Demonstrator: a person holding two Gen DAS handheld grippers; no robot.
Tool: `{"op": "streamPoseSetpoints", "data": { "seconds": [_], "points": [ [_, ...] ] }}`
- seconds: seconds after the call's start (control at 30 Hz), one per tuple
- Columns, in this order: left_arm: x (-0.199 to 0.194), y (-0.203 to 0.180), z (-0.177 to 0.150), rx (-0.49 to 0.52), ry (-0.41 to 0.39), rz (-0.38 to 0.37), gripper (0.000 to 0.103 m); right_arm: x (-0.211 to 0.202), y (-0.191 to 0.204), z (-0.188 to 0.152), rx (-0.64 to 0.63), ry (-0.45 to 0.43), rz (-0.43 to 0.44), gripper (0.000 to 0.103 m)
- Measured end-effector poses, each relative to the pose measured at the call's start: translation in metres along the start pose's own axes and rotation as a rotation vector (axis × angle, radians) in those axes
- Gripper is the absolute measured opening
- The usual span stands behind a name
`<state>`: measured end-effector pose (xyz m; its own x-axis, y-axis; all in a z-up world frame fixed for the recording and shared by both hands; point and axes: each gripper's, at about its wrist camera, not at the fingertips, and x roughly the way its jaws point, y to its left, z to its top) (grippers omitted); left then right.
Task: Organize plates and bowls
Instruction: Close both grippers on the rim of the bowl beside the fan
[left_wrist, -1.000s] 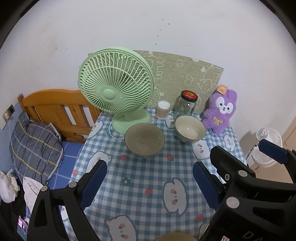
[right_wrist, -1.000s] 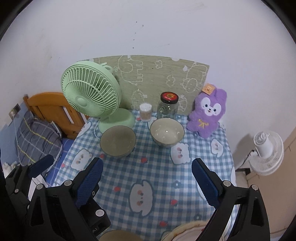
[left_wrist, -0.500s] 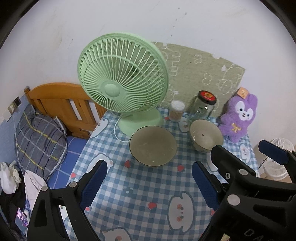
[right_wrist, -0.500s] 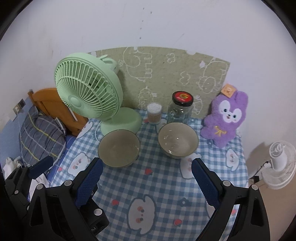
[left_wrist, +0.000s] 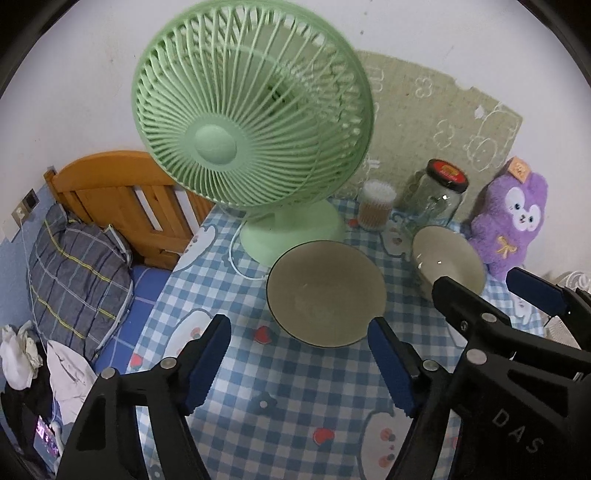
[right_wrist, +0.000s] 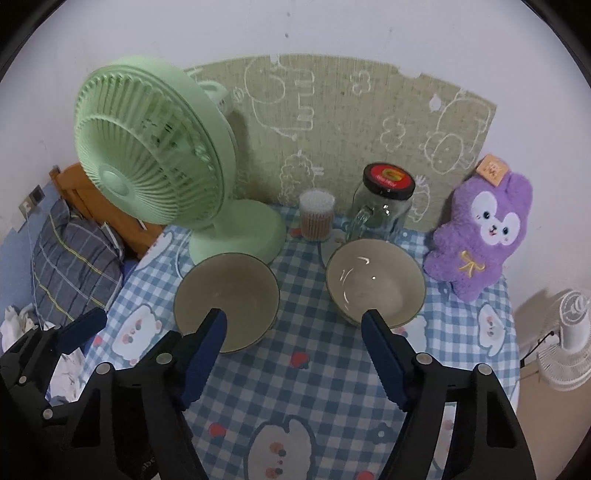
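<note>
Two bowls sat upright, mouths up, toward the table's far edge; round, so no long axis to speak of. Left bowl (left_wrist: 325, 293) stood just in front of the green fan (left_wrist: 255, 110) base, right bowl (right_wrist: 375, 282) just before the glass jar (right_wrist: 384, 201) and near the purple plush (right_wrist: 484, 236) at the far right corner. Bowls were apart, a strip of checked cloth between them. Left gripper (left_wrist: 299, 363) had jaws fairly wide, just been closing, nothing between the pads; its right finger sat close to the left bowl's near rim, contact unclear. Right gripper (right_wrist: 293, 356) was the same: jaws wide-ish, just been closing, empty, aimed at the gap between the bowls. Risks, judged: a pad could nudge a rim and slide the bowl into the fan base or jar; the smooth curved wall could slip out of a rim pinch. The fan's white cord (left_wrist: 236, 254) lay beside the left bowl and could snag. Cotton swab tub (right_wrist: 317, 214) behind could tip.
</note>
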<state>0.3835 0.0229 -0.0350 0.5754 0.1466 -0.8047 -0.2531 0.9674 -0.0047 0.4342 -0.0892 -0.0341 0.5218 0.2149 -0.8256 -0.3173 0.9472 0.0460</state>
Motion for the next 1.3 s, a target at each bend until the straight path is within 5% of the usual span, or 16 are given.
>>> {"op": "streamPoseSetpoints", "data": {
  "seconds": [0.87, 1.3],
  "points": [
    [0.103, 0.009, 0.007, -0.023, 0.078, 0.024, 0.055, 0.117, -0.014, 0.003, 0.026, 0.083, 0.006, 0.054],
    [0.134, 0.020, 0.008, -0.044, 0.128, 0.030, 0.041, 0.146, -0.006, 0.001, 0.013, 0.107, 0.039, 0.028]
  ]
}}
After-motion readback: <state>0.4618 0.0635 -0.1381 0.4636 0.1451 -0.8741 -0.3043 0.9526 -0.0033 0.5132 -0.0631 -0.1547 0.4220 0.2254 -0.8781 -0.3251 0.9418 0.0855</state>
